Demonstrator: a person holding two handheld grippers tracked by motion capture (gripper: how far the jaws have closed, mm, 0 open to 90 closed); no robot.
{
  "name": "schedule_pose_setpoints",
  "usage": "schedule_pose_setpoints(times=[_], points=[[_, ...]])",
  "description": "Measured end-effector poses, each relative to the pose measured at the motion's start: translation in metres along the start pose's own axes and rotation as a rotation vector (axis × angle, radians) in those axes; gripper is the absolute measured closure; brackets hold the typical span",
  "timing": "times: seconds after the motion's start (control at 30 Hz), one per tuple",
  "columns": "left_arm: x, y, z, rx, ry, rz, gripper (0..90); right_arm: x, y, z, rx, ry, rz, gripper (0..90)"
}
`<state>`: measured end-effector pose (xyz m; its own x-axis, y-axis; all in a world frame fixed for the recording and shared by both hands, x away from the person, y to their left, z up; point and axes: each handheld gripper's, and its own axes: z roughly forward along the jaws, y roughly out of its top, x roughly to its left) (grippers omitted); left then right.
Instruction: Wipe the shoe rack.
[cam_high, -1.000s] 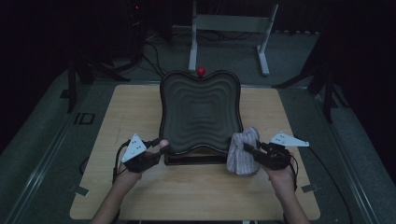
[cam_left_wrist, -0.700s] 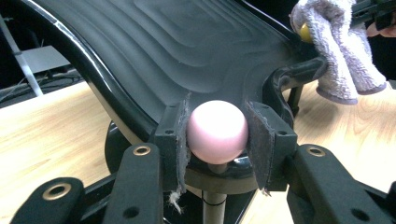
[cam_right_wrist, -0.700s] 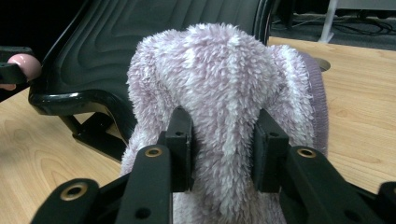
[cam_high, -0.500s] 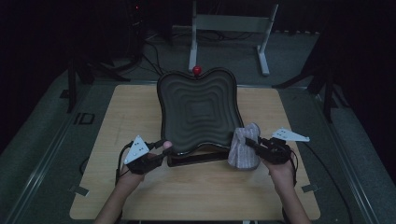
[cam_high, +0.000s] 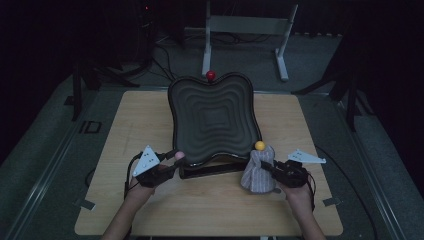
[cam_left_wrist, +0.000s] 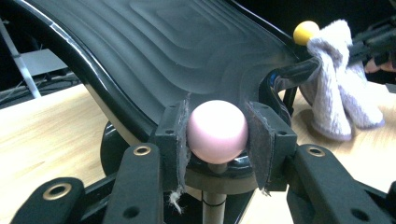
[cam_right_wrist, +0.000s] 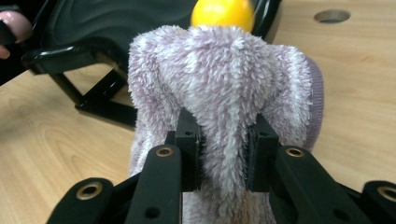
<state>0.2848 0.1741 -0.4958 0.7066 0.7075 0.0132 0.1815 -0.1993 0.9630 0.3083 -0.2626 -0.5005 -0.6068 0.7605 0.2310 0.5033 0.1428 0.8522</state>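
Observation:
A black wavy tray (cam_high: 212, 120) stands tilted on a black stand (cam_high: 210, 171), with ball knobs at its corners. My left gripper (cam_high: 172, 159) is shut on the pink ball (cam_left_wrist: 217, 130) at the tray's near left corner. A fuzzy lavender cloth (cam_high: 257, 175) hangs below the yellow ball (cam_high: 259, 145) at the near right corner, its lower end on the table. My right gripper (cam_right_wrist: 223, 149) is shut on the cloth (cam_right_wrist: 224, 74); its jaws have just closed further on a fold of it. The yellow ball (cam_right_wrist: 223, 13) peeks out above the cloth.
A red ball (cam_high: 210, 75) tops the tray's far edge. The wooden table (cam_high: 150, 210) has bare room at both sides and a round hole (cam_right_wrist: 331, 16) near the right. A white metal frame (cam_high: 245, 25) stands on the floor behind the table.
My right gripper has sunk with the cloth, which now hangs lower and leaves the yellow ball bare. The left gripper has kept still on the pink ball.

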Motion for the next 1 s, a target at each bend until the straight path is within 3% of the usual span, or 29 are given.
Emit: schedule_pose_setpoints(times=[0.13,0.3,0.37,0.53,0.67,0.73,0.83,0.93,1.0], points=[[-0.001,0.0,0.0,0.002,-0.004,0.0,60.4,0.011,-0.01,0.007,0.038,0.028,-0.012,71.7],[-0.002,0.0,0.0,0.003,-0.009,0.004,60.5,0.024,-0.022,0.029,0.117,0.06,-0.042,71.6],[-0.002,0.001,0.0,0.004,-0.01,0.005,60.5,0.029,-0.021,0.036,0.124,0.056,-0.062,71.5],[-0.002,0.001,0.002,0.003,-0.014,0.009,60.6,0.034,-0.014,0.049,0.102,-0.012,-0.093,71.4],[-0.003,0.001,0.003,0.002,-0.021,0.012,60.6,0.031,-0.013,0.06,0.104,-0.065,-0.063,71.3],[-0.003,0.001,0.003,0.003,-0.022,0.012,60.7,0.029,-0.015,0.069,0.134,-0.084,-0.049,71.2],[-0.002,0.001,0.003,0.001,-0.026,0.012,60.7,0.03,-0.019,0.079,0.155,-0.08,-0.052,71.2],[-0.001,0.001,0.003,-0.001,-0.031,0.011,60.7,0.03,-0.013,0.078,0.131,-0.106,-0.052,71.2],[-0.001,0.001,0.003,-0.002,-0.034,0.01,60.7,0.028,-0.01,0.079,0.116,-0.154,-0.051,71.2]])
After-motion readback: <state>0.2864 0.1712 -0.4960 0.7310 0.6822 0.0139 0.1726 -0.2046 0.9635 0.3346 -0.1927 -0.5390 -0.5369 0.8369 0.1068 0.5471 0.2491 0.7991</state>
